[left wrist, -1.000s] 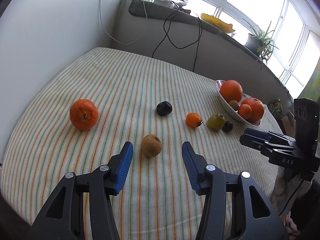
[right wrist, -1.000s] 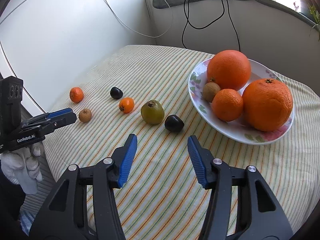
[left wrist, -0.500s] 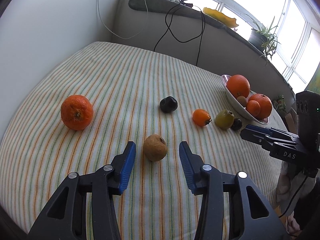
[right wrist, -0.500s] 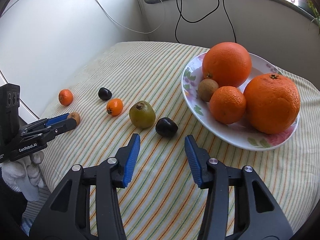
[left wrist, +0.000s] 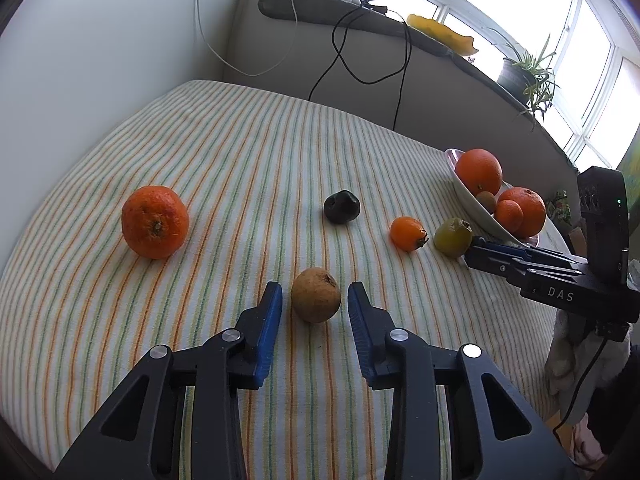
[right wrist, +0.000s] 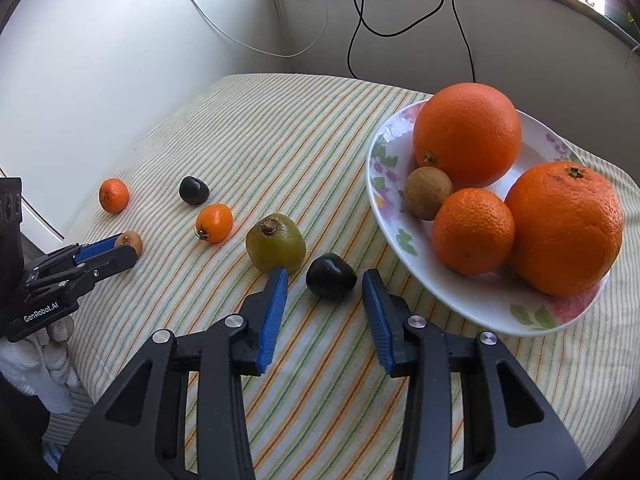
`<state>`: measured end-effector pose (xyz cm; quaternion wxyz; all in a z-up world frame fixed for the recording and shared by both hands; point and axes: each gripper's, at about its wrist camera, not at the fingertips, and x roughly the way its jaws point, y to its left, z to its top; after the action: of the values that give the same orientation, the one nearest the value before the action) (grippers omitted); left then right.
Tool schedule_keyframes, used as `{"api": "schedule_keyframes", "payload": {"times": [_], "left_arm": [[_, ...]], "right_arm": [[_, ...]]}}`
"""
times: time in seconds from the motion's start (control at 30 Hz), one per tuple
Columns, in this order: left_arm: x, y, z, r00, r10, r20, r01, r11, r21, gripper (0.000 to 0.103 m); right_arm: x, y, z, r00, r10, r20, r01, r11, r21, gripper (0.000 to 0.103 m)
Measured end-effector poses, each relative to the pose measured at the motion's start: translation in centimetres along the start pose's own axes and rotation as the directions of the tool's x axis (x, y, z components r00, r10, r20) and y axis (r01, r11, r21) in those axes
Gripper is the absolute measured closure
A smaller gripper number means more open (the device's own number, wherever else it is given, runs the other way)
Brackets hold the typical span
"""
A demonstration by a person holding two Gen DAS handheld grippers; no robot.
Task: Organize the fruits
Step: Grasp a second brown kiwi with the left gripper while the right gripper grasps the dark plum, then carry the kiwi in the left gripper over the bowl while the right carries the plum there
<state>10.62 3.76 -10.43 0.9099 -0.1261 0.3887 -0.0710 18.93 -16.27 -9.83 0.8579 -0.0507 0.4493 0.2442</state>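
Left gripper (left wrist: 315,300) closing around the brown fruit (left wrist: 316,300), pads not touching; right gripper (right wrist: 324,284) closing astride the dark fruit (right wrist: 330,276), plate (right wrist: 386,184) at 2 o'clock

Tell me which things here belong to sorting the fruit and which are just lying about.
Job: brown fruit, dark fruit, green fruit, tangerine, small orange fruit, plate.
Lying about: cables, potted plant, yellow dish.
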Motion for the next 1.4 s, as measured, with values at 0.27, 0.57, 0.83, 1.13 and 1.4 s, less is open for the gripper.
{"api": "schedule_keyframes", "payload": {"times": [0.27, 0.57, 0.83, 1.13, 1.4], "left_arm": [[-0.1, 0.0, -0.1, 1.0, -0.006, -0.002, 0.006, 1.0, -0.001, 0.078], [-0.3, 0.0, -0.1, 1.0, -0.019, 0.005, 0.019, 1.0, -0.014, 0.079], [-0.9, -0.6, 0.4, 0.999, -0.041, 0.022, 0.041, 0.999, -0.008, 0.079], [-1.0, -3.1, 1.6, 0.995, -0.095, 0.037, 0.095, 0.995, 0.022, 0.079], [-0.6, -6.1, 2.9, 0.988, -0.151, 0.043, 0.148, 0.987, 0.057, 0.079]], "right_arm": [[0.5, -0.3, 0.5, 1.0, 0.015, -0.005, -0.015, 1.0, 0.008, 0.066], [0.0, -0.3, 0.2, 1.0, 0.02, 0.007, -0.02, 1.0, 0.01, 0.077], [-1.7, -0.6, -0.3, 0.999, 0.033, 0.035, -0.034, 0.999, 0.019, 0.077], [-4.4, -1.7, -0.9, 0.996, 0.047, 0.078, -0.051, 0.998, 0.043, 0.077], [-6.7, -2.7, -1.1, 0.992, 0.057, 0.115, -0.064, 0.996, 0.058, 0.077]]}}
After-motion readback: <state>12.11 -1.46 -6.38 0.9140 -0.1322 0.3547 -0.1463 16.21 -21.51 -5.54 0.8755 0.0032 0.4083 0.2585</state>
